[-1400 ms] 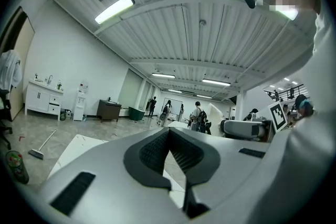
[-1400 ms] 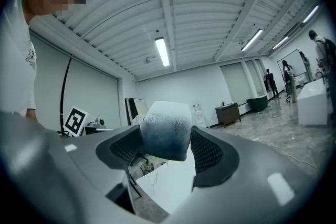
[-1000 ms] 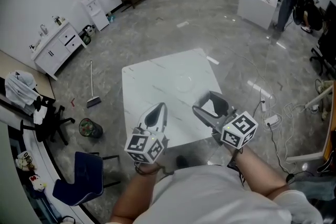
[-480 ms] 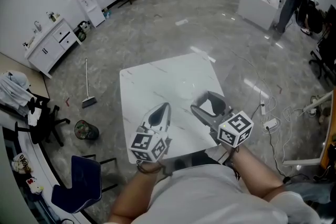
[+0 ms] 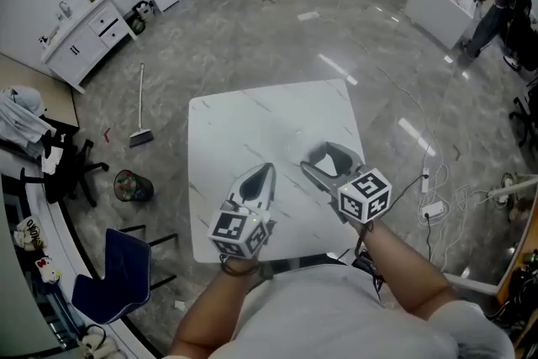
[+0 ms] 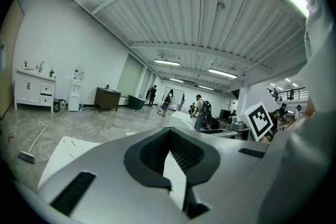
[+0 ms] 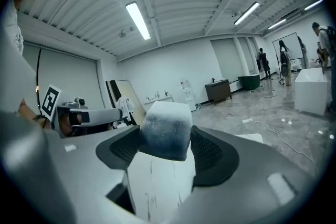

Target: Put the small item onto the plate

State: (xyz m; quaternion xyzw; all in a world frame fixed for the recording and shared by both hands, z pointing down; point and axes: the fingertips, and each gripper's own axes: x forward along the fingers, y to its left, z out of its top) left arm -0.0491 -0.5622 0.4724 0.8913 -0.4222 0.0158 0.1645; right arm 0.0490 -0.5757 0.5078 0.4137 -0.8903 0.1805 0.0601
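Observation:
In the right gripper view a small frosted, ice-like cube (image 7: 167, 131) sits between the dark pads, and my right gripper (image 7: 167, 136) is shut on it. The head view shows that gripper (image 5: 324, 157) over the near right part of the white marble table (image 5: 227, 130); the cube itself does not show there. My left gripper (image 5: 266, 172) hovers over the table's near left part, its jaws shut together with nothing in them (image 6: 169, 131). A faint clear round plate (image 5: 292, 134) seems to lie on the table beyond both grippers, though it is hard to make out.
On the floor to the left of the table are a broom (image 5: 139, 109), a round bin (image 5: 129, 185) and a blue chair (image 5: 113, 273). A white cabinet (image 5: 84, 38) stands far left. Cables and a power strip (image 5: 430, 196) lie at the right. A person (image 5: 496, 4) stands far right.
The head view has swung, so the table sits more central. Both grippers stay over the table's near half, the right one a little closer to the left one.

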